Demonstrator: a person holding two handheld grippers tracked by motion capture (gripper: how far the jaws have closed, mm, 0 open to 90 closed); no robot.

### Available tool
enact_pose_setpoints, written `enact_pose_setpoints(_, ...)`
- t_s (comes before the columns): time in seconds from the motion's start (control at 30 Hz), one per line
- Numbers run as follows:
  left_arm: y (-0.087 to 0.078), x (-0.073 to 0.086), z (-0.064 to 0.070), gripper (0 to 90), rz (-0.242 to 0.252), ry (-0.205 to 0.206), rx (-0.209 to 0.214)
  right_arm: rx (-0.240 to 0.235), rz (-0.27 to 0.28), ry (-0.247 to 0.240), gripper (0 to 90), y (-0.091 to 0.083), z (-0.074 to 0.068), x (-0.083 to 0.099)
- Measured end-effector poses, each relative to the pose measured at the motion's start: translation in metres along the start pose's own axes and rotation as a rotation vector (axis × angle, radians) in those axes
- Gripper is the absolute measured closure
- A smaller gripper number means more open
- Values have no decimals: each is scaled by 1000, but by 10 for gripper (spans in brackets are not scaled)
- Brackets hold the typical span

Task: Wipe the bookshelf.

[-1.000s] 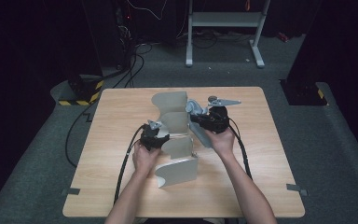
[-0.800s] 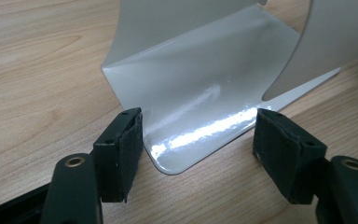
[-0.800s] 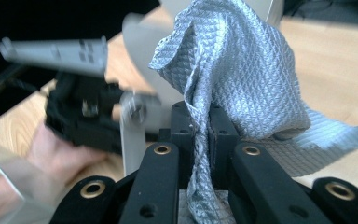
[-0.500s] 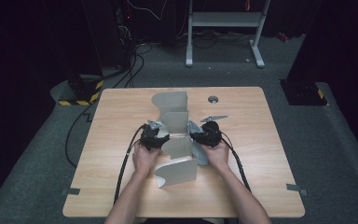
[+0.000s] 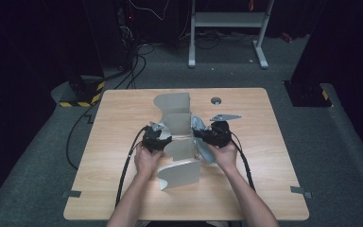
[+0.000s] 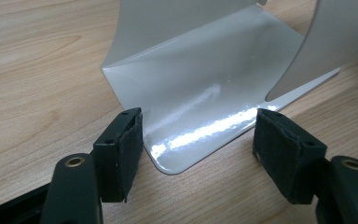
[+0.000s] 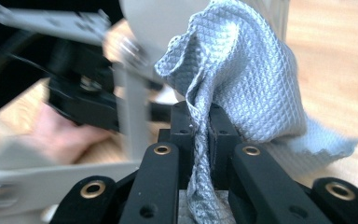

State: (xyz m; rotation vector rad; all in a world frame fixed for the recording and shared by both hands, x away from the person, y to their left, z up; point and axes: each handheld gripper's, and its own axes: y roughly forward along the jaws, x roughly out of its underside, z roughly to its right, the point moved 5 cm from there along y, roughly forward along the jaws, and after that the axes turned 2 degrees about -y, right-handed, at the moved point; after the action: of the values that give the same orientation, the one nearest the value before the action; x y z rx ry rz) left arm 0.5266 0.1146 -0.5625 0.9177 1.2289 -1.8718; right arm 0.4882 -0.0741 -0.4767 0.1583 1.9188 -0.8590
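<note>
Right tongs (image 7: 200, 126) pinch the grey cloth (image 7: 242, 70) just right of the metal rack (image 5: 179, 142); left tongs (image 6: 196, 149) gape around its base corner.

A light wooden table (image 5: 123, 189) carries a pale grey metal divider rack (image 5: 179, 175) at its middle

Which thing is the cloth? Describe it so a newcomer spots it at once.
Start at the wooden table and find the pale grey rack of curved metal dividers standing at its middle. On the rack's right side, the right tool pinches the cloth: soft, crumpled, blue-grey with a waffle weave, unlike the smooth, stiff dividers.
</note>
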Motion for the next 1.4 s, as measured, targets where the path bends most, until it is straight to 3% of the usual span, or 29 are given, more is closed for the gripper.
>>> enact_pose_setpoints(0.17, 0, 0, 0, 337, 1, -1, 0, -38, 67, -49, 844, -20, -20, -17)
enact_pose_setpoints(0.4, 0, 0, 0, 338, 2, -3, 0, -40, 70, -86, 844, -28, -31, -15)
enact_pose_setpoints(0.57, 0, 0, 0, 339, 1, -1, 0, -28, 0, -56, 844, -12, -21, 9)
enact_pose_setpoints(0.73, 0, 0, 0, 339, 2, -2, 0, -26, -96, 35, 844, 15, -3, 43)
enact_pose_setpoints(0.9, 0, 0, 0, 339, 1, -2, 0, -40, -171, 90, 844, 37, 7, 67)
enact_pose_setpoints(1.0, 0, 0, 0, 340, 1, -1, 0, -41, -154, 82, 844, 33, 6, 64)
enact_pose_setpoints(1.4, 0, 0, 0, 340, 0, 0, -1, -69, 37, -18, 844, -29, -21, 9)
